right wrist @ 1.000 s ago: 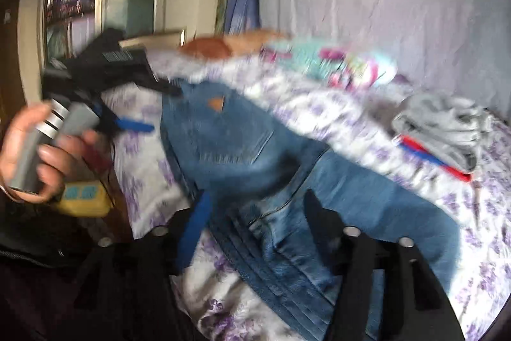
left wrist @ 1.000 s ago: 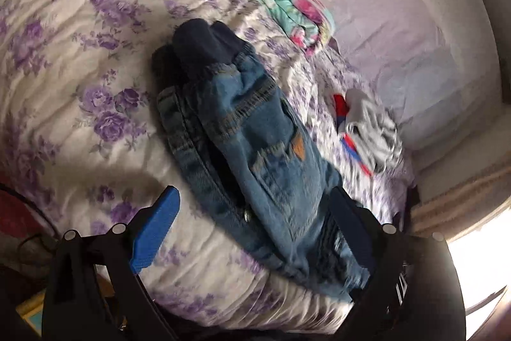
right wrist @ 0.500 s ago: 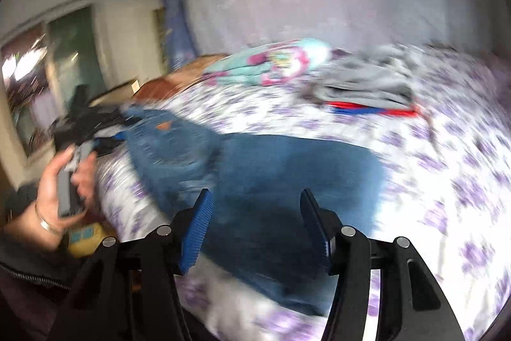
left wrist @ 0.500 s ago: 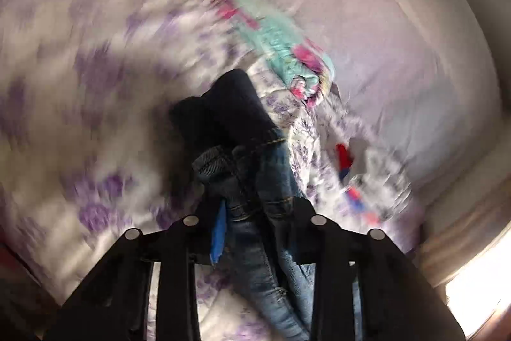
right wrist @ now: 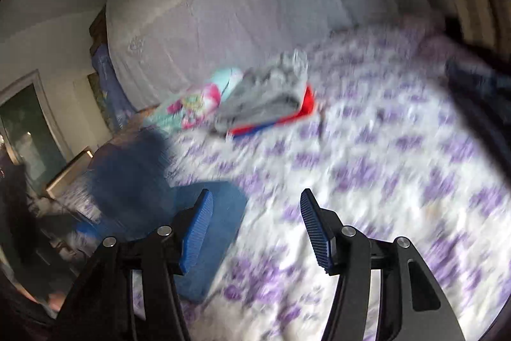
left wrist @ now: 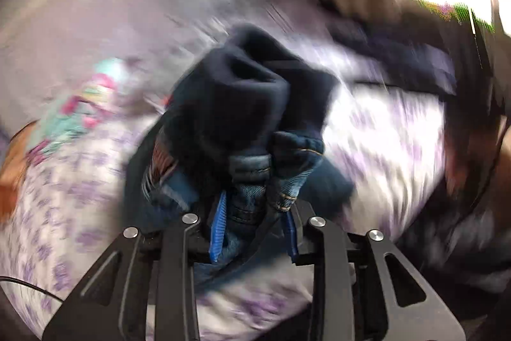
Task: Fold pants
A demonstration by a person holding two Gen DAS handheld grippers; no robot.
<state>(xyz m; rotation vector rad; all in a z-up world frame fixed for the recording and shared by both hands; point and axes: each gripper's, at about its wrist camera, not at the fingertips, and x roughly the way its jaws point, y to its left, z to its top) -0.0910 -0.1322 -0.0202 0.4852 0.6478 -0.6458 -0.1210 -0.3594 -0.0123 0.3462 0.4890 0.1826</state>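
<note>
The pants are blue jeans with dark navy cuffs [left wrist: 249,104]. In the left wrist view my left gripper [left wrist: 255,222] is shut on the bunched denim just below the cuffs and holds it up above the floral bed sheet [left wrist: 80,203]. In the right wrist view the jeans [right wrist: 153,197] lie blurred at the left on the bed. My right gripper [right wrist: 255,229] is open and empty, over the sheet just right of the jeans' edge.
A folded teal and pink garment [right wrist: 198,98] and a folded grey garment on red cloth [right wrist: 271,98] lie at the back of the bed, by the lilac covered headboard [right wrist: 239,5]. A dark garment [right wrist: 479,75] lies at the far right. Both views are motion-blurred.
My left gripper closed on the leg ends of the jeans and swung them up and to the right. My right gripper moved right, off the jeans, and stayed open.
</note>
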